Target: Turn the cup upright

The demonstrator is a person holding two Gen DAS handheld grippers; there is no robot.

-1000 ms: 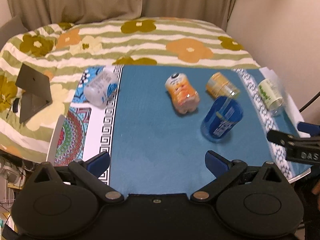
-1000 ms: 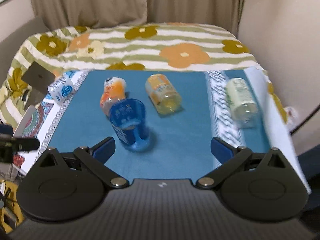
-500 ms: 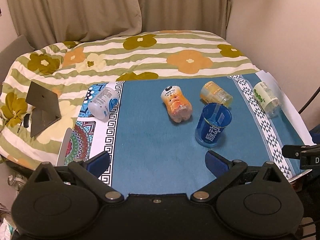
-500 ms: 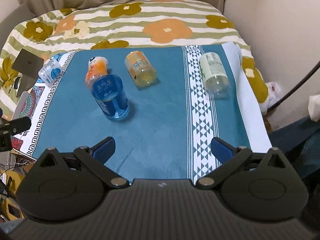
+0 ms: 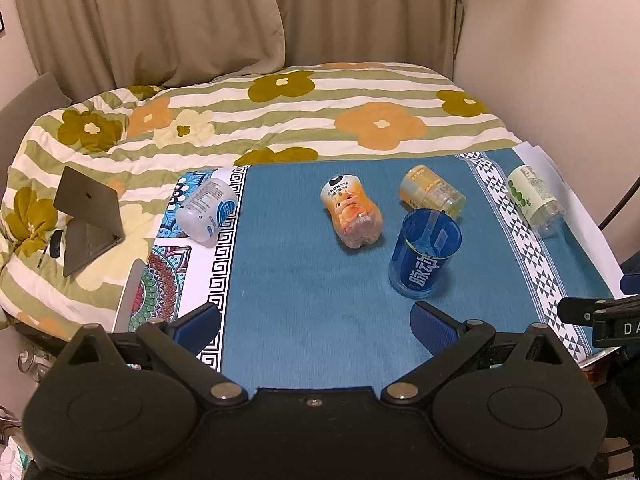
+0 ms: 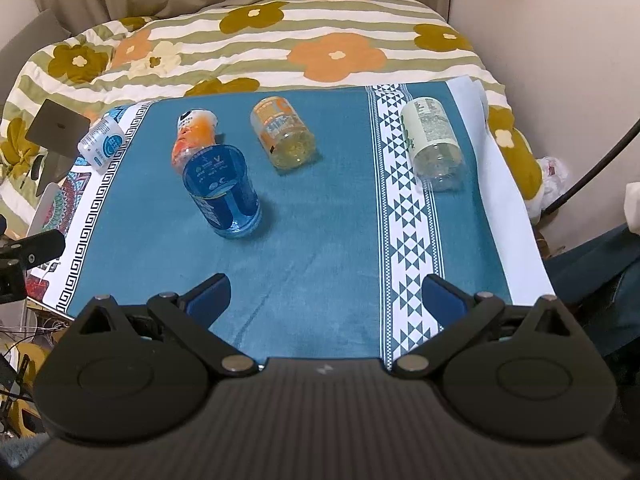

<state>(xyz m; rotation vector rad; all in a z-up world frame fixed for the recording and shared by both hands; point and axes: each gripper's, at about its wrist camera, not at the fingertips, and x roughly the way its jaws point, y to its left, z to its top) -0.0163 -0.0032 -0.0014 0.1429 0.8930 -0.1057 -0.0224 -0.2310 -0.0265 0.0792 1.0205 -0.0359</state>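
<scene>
A blue cup stands upright on the teal cloth, mouth up; it also shows in the right wrist view. Several other cups lie on their sides: an orange one, a yellow one, a green-and-white one and a white-and-blue one. My left gripper is open and empty, held back near the table's front edge. My right gripper is open and empty, also near the front edge. The blue cup is apart from both.
A flowered quilt covers the bed behind the table. A grey stand sits on the quilt at the left. A wall is close on the right. The right gripper's side shows at the left view's right edge.
The blue cup was tilted a second ago and now stands upright and still. Both grippers have drawn back and up from the table, staying open.
</scene>
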